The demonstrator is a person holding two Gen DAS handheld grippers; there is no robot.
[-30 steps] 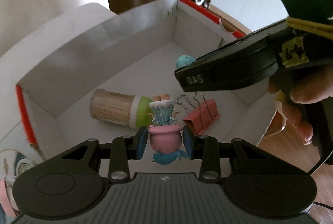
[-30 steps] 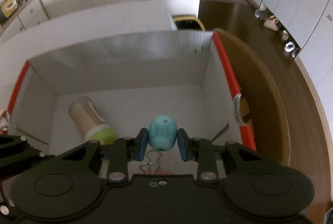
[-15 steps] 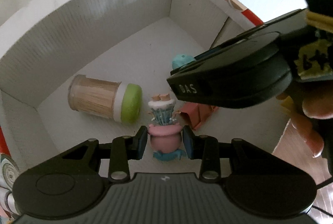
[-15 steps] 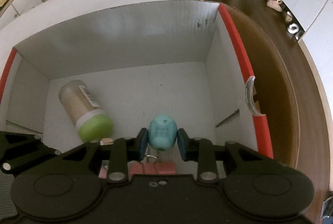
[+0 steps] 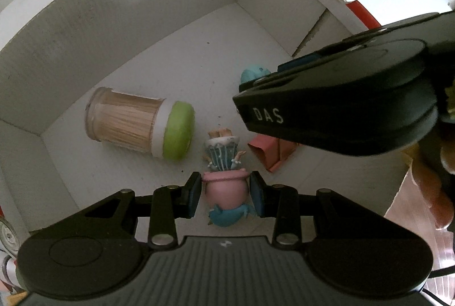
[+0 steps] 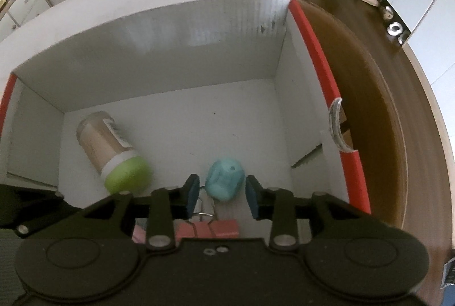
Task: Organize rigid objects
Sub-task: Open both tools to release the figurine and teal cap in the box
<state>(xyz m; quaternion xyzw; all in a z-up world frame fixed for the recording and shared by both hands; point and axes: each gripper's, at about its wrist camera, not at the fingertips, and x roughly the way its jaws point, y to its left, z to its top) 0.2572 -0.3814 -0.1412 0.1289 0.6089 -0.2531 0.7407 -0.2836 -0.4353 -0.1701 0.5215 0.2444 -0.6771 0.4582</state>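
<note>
Now our right gripper (image 6: 221,193) is opening, the teal toy (image 6: 224,183) loose between its pads above the white box (image 6: 170,50) floor. Our left gripper (image 5: 224,192) clamps the pink figurine (image 5: 224,188), long axis pointing downward.

Both tongs are built alike: a matte black body with two round, disc-like housings at the near corners, flat black link arms fastened with silver screws, and two short fingers tipped with blue pads. The left tongs (image 5: 225,194) have a ribbed grey-black panel in the near middle with a small white mark, while the right tongs (image 6: 222,194) have a smooth black body with two tiny silver fittings in the middle. Seen from the left wrist, the right tongs' side bears the white letters "DAS", and a thin black cable trails at the near right corner.
</note>
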